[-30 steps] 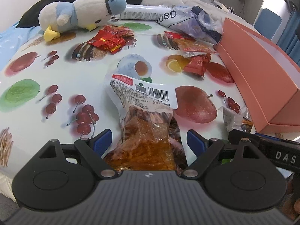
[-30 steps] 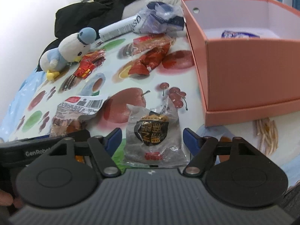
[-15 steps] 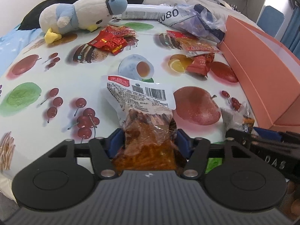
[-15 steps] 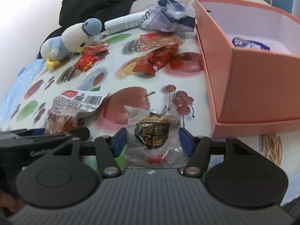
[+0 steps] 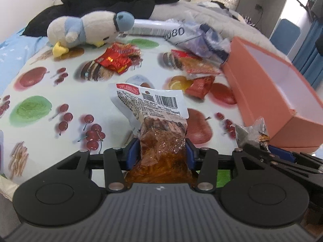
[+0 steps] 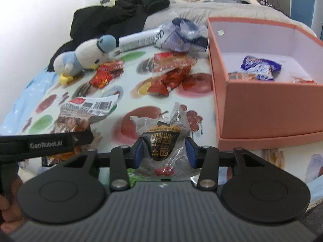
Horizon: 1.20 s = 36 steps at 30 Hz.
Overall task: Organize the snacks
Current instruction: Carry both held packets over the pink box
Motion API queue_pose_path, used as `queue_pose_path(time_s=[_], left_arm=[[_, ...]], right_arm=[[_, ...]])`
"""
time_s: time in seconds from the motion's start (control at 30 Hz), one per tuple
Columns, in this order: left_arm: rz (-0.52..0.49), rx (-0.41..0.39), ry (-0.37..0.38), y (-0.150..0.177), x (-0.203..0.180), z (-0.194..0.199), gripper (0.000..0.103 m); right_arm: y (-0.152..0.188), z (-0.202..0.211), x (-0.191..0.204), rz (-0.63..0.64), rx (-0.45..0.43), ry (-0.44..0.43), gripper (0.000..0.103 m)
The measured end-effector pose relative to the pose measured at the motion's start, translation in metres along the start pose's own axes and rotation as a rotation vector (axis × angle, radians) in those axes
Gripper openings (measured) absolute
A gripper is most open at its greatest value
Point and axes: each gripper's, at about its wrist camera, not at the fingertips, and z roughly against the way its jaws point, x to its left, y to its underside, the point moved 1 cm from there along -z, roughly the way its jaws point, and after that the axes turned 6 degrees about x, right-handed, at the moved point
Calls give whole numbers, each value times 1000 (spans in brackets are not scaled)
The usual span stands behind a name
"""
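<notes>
Snack packs pinched: left gripper [image 5: 162, 150] closing on slick meat pouch [image 5: 161, 139], right gripper [image 6: 164, 151] closing on crinkly dark packet [image 6: 162, 139]; either could slip short of the box [image 6: 268, 109].

Salmon-pink box [image 6: 268, 109]; fruit-print cloth [image 5: 50, 84]; blue-white plush [image 5: 88, 28]; red wrappers [image 5: 119, 57].

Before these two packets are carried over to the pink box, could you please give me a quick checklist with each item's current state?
1. Left gripper closing on the brown meat packet, pads against its sides: ok.
2. Right gripper closing on the clear packet with the black label: ok.
3. Grips firm enough to carry: cannot tell.
4. Pink box open at the top: ok.
5. Bare floor left in the box beside the blue-and-white packet: ok.
</notes>
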Motion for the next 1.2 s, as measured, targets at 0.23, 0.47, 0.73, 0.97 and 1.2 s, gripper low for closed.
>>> queue_pose_path(time_s=[0.23, 0.47, 0.73, 0.97, 1.2], left_arm=[[-9, -46, 46, -4, -11, 44, 53], [-33, -93, 87, -6, -26, 82, 53], [-104, -102, 150, -4, -61, 105, 53], [-162, -104, 226, -3, -98, 109, 53], [-215, -99, 285, -13, -133, 97, 53]], right_arm=[[-6, 41, -1, -12, -58, 3, 47], [-11, 85, -4, -31, -135, 13, 47], [-13, 123, -15, -49, -191, 22, 47], [-8, 146, -34, -75, -221, 63, 47], [-5, 156, -63, -128, -236, 114, 47]])
